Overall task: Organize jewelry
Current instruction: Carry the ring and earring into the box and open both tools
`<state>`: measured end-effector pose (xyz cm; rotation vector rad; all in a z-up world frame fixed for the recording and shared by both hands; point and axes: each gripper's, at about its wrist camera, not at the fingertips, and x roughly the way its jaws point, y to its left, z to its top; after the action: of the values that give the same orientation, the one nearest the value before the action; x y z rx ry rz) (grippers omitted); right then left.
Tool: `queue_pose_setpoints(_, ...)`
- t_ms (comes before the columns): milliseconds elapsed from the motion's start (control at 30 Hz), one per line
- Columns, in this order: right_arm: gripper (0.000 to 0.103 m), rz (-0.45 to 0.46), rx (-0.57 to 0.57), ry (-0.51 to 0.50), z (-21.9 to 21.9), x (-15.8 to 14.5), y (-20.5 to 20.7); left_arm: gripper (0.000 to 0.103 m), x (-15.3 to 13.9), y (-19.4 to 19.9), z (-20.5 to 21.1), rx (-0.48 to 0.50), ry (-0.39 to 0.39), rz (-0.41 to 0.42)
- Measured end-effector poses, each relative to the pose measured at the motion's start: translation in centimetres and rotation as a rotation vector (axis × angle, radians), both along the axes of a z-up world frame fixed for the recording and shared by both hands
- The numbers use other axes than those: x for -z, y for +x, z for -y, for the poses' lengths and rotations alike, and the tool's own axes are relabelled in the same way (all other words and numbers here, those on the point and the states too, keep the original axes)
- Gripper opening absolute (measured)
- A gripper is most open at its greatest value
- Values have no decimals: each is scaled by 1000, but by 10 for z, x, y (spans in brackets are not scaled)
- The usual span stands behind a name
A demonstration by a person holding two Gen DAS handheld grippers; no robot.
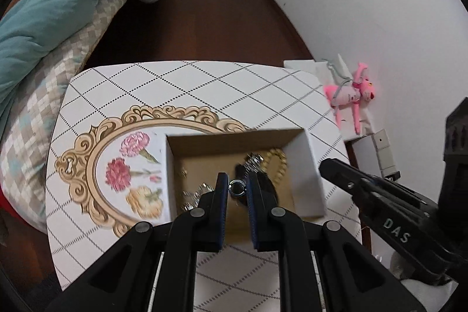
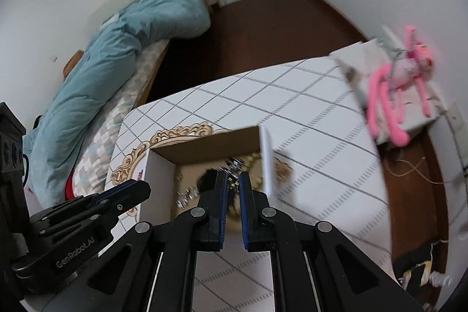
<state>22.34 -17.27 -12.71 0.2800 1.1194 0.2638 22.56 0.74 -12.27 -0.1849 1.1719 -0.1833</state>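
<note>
An open cardboard box (image 1: 314, 165) stands on the white checked table (image 1: 204, 86). Inside lie a gold chain (image 1: 278, 163), silver pieces (image 1: 196, 195) and a dark item. My left gripper (image 1: 237, 187) is above the box, shut on a small silver ring (image 1: 237, 189). My right gripper (image 2: 233, 183) hovers over the same box (image 2: 158, 177), jaws close together around a small glinting piece of jewelry (image 2: 233, 184); blur hides whether it is gripped. Each gripper shows in the other's view: the right one (image 1: 330, 165) and the left one (image 2: 140, 189).
A bed with a teal duvet (image 1: 64, 10) lies left of the table. A pink plush toy (image 1: 354, 95) lies on a white box by the right wall. Dark wood floor (image 1: 204, 19) is beyond the table. The table print shows a gold frame with flowers (image 1: 131, 165).
</note>
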Motion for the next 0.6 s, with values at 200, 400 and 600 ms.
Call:
queue_pose_setpoints(200,9,-114,-70,15,-17,24,42,11,8,27,-8,-1,12,-79)
queue_pose_setpoints(400,9,-169,-109,-49,-20,32,51,17,16,33,-16,-39,34,-152)
queue_pose_setpoints(600,27,-181,-106,-154,-16,26,45,69,3,27,-25,-93,103,-101)
